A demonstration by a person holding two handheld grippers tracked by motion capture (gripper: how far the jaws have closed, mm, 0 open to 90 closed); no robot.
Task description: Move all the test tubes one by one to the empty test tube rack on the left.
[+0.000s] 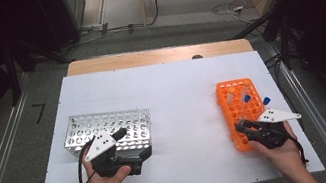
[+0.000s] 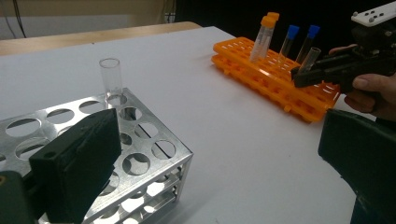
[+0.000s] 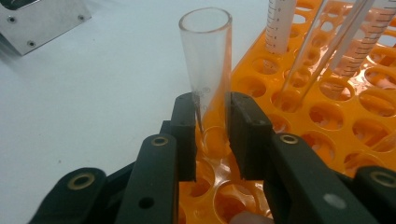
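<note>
High view: one white table (image 1: 172, 95), two racks. Metal rack (image 1: 107, 131) at left holds one uncapped clear tube (image 2: 111, 77) in a corner hole. Orange rack (image 1: 237, 109) at right holds four capped tubes, two orange-capped (image 2: 267, 35), two blue-capped (image 2: 288, 42), plus one open tube (image 3: 208, 65). Right gripper (image 3: 212, 116) pinches that tube, which stands in the rack. Left gripper (image 2: 210, 158) jaws gape wide, empty, over the metal rack.

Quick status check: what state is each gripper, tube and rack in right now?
Right gripper: shut on uncapped clear tube, upright in orange rack.
Left gripper: open, holding nothing.
Metal rack: one uncapped tube standing upright.
Capped tubes: leaning in orange rack.
</note>
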